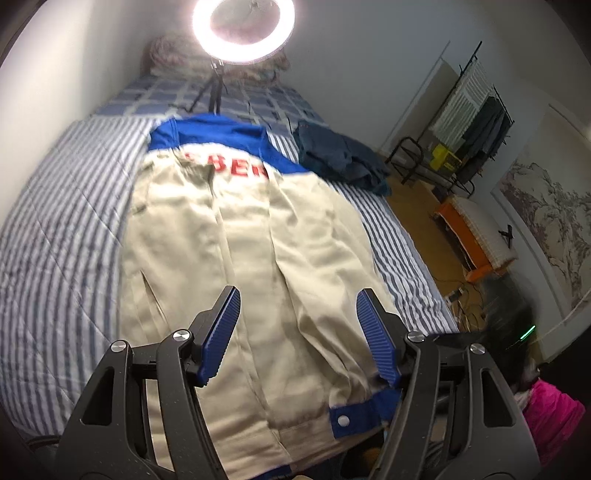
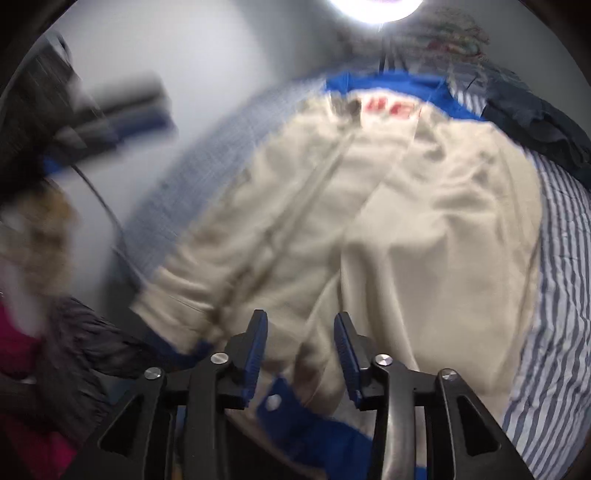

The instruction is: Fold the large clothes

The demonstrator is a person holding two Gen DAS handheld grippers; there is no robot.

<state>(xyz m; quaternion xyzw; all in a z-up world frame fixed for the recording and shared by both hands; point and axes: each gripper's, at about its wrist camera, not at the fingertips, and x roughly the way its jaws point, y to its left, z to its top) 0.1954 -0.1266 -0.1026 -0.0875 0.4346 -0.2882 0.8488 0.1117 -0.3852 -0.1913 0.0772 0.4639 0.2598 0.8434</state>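
A large cream jacket (image 1: 236, 236) with blue shoulders, blue hem band and red letters lies spread flat on the striped bed (image 1: 55, 221). My left gripper (image 1: 297, 306) is open and empty, held above the jacket's lower part near the blue hem with a snap (image 1: 343, 420). In the right wrist view the same jacket (image 2: 406, 206) fills the frame, blurred. My right gripper (image 2: 300, 325) is open and empty above the jacket's hem, near a blue tab with a snap (image 2: 273, 400).
A dark blue garment (image 1: 340, 155) lies on the bed's far right; it also shows in the right wrist view (image 2: 535, 122). A ring light on a tripod (image 1: 243, 26) stands on the bed's far end. Clothes rack (image 1: 476, 122), orange furniture (image 1: 469, 236) and pink fabric (image 1: 554, 413) are at the right.
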